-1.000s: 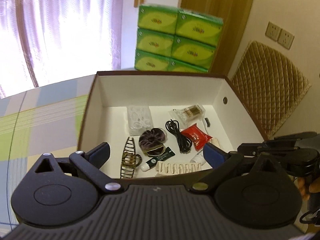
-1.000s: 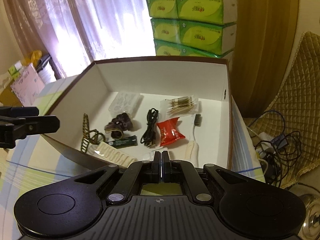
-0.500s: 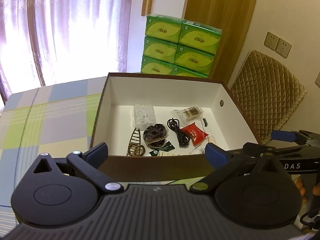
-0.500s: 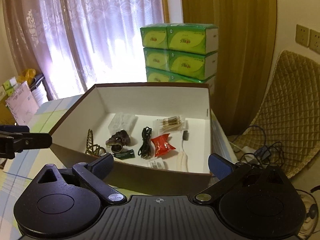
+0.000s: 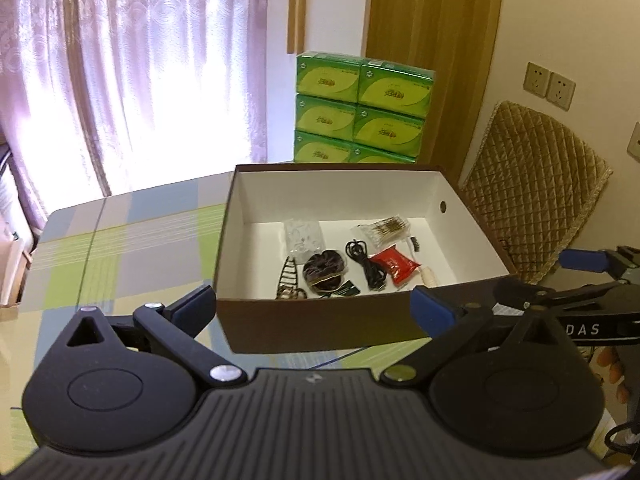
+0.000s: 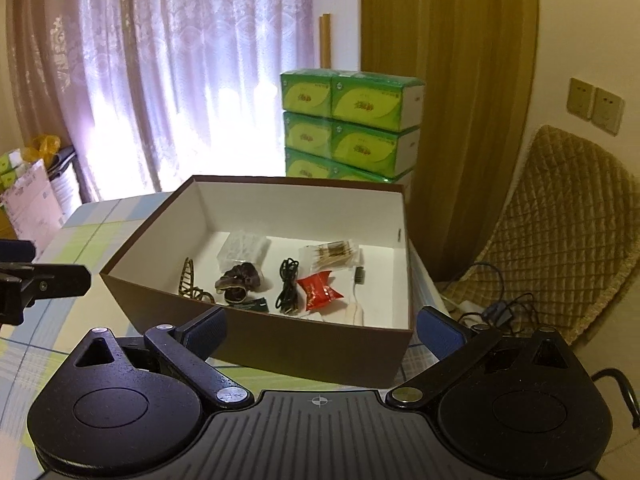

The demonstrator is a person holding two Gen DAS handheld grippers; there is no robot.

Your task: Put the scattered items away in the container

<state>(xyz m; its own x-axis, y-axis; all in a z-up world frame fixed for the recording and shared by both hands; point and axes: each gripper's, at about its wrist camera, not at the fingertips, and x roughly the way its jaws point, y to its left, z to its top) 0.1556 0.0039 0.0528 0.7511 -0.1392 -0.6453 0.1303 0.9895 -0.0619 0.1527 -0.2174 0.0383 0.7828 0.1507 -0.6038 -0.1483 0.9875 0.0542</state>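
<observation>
A brown box with white inside (image 5: 320,326) (image 6: 280,344) stands on the checked tablecloth. Inside lie a hair claw (image 5: 287,278) (image 6: 188,280), a dark scrunchie (image 5: 323,268) (image 6: 240,278), a black cable (image 5: 366,266) (image 6: 289,288), a red packet (image 5: 394,264) (image 6: 320,290), a bag of cotton swabs (image 5: 386,227) (image 6: 332,254) and a clear plastic case (image 5: 303,236) (image 6: 242,248). My left gripper (image 5: 314,310) is open, back from the box's near wall, holding nothing. My right gripper (image 6: 320,330) is open too, empty, before the box's near corner.
Stacked green tissue boxes (image 5: 360,112) (image 6: 348,124) rise behind the box. A quilted chair (image 5: 532,208) (image 6: 560,232) and cables on the floor (image 6: 496,312) are at the right. Curtains (image 5: 120,60) hang at the back. The tablecloth (image 5: 120,248) stretches left of the box.
Both grippers have pulled back and up from the box, so it looks smaller. The right gripper went from shut to open.
</observation>
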